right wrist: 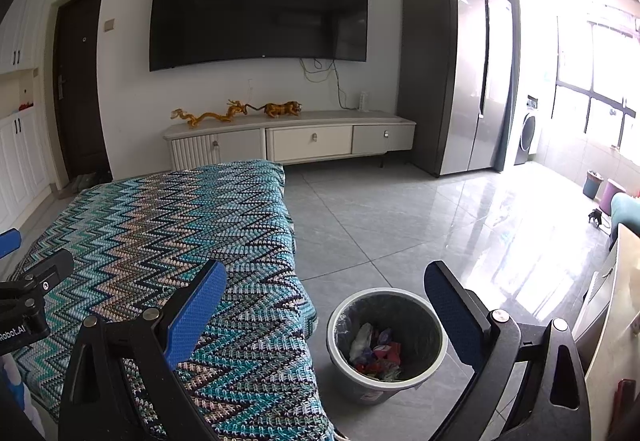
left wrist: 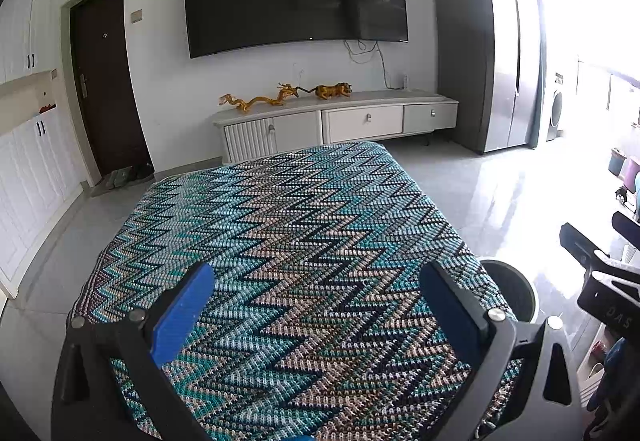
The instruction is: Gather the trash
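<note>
Blue-padded fingers of the left gripper (left wrist: 316,315) stand wide apart over the zigzag-patterned cloth (left wrist: 280,241) covering the bench, with nothing between them. Right gripper (right wrist: 326,315) is likewise spread, empty, and hangs over the bench's near corner and the floor beside it.

Trash bin (right wrist: 386,345) stands on the tiled floor (right wrist: 380,225) just beside the bench's corner, lined with a bag. Inside lies crumpled trash (right wrist: 376,355): white, red and purple scraps, settled at the bottom. In the left wrist view only the bin's rim shows past the cloth edge.

Findings on progress: the cloth surface shows no loose litter in either view, and no scraps are visible on the floor around the bin. Judged from this, collection appears complete or very nearly so, with the gathered items already deposited. Areas behind the cameras and under the bench cannot be checked. A small dark object (right wrist: 596,218) lies on the floor far right, near the window; whether it is trash cannot be told.

Remaining work, if any: a check of the unseen areas.
</note>
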Demonstrator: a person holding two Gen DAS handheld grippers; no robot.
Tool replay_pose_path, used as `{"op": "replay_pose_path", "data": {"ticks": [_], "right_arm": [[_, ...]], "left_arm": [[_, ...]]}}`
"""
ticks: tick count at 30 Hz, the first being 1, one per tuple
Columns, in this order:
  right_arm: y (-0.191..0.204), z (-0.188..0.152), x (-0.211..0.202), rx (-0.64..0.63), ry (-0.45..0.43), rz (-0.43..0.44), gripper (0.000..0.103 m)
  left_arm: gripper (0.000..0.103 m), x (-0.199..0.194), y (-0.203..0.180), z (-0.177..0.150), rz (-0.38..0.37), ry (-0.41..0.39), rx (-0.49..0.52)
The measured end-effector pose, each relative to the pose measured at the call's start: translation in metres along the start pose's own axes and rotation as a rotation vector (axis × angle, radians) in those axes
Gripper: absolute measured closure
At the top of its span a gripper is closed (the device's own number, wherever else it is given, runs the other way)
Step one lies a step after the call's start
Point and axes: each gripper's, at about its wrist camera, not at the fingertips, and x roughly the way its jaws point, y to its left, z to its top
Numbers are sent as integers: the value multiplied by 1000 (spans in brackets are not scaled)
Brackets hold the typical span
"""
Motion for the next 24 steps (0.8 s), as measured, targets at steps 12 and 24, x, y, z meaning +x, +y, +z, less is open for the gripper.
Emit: {"op": "replay_pose_path", "data": {"ticks": [12,24], "right_arm": [[-2,-1,0,13,1,-8,5],[-1,-1,0,17,2,-9,3]], "left_arm": [[0,4,0,0,-17,14,-4],[0,4,-2,-1,-23,14,1]]}}
